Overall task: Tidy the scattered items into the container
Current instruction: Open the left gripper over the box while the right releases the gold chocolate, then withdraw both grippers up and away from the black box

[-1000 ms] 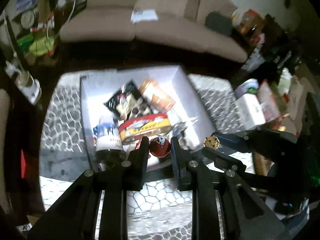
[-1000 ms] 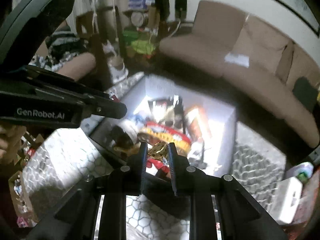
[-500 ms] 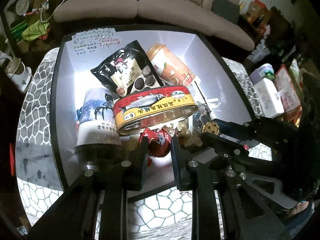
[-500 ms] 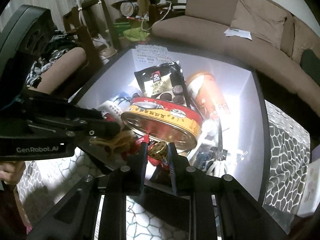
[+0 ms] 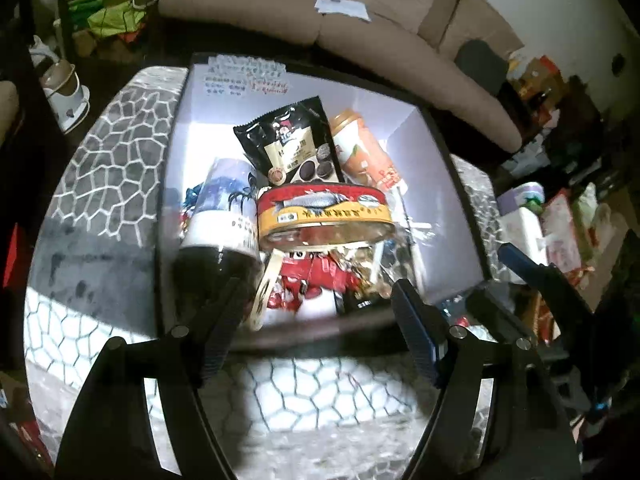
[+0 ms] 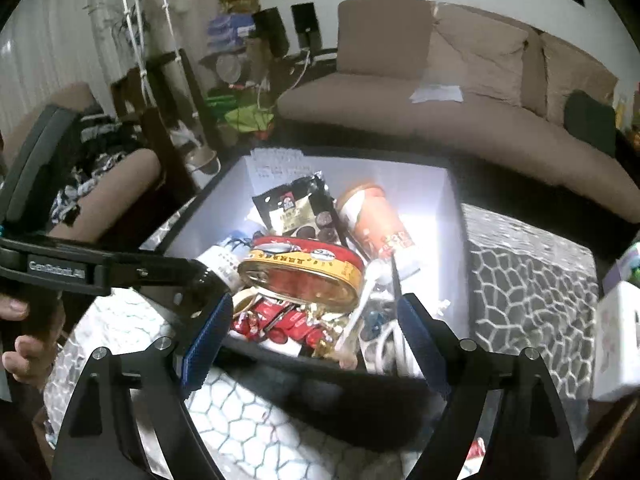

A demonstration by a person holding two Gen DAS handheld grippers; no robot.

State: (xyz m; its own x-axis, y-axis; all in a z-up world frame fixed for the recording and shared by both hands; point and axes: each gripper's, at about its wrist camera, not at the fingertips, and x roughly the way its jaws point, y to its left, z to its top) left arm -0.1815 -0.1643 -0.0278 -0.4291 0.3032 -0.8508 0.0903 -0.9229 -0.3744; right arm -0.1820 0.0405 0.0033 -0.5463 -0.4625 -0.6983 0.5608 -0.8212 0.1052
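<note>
Now hovering over the near rim of the container [image 5: 460,184], both tools, nothing gripped. Left gripper [image 5: 320,332] spread wide, jaws empty; right gripper [image 6: 312,340] likewise wide apart and empty. Inside the container, against its near wall: a heap of red candy wrappers [image 5: 316,280] with gold foil sweets [image 6: 328,324] mixed in. Behind that heap, toward the container's middle: a red and yellow fish tin [image 5: 324,216] perched on top of the pile, tilted. Left of the tin, a dark bottle with a white label [image 5: 224,224]; behind it, a black cookie packet [image 5: 292,148] and an orange cup [image 5: 360,152] leaning toward the far wall.

Likely risks, judged from this pose: catching the container's near rim with a finger on pulling back, and dragging or tipping the box across the patterned cloth [image 5: 108,176]. Nudging the tilted tin, sending it sliding onto the sweets below. Colliding the two tools, close together above the same corner. Overlooking any strays outside the container, hidden under the fingers or lost in blur.
</note>
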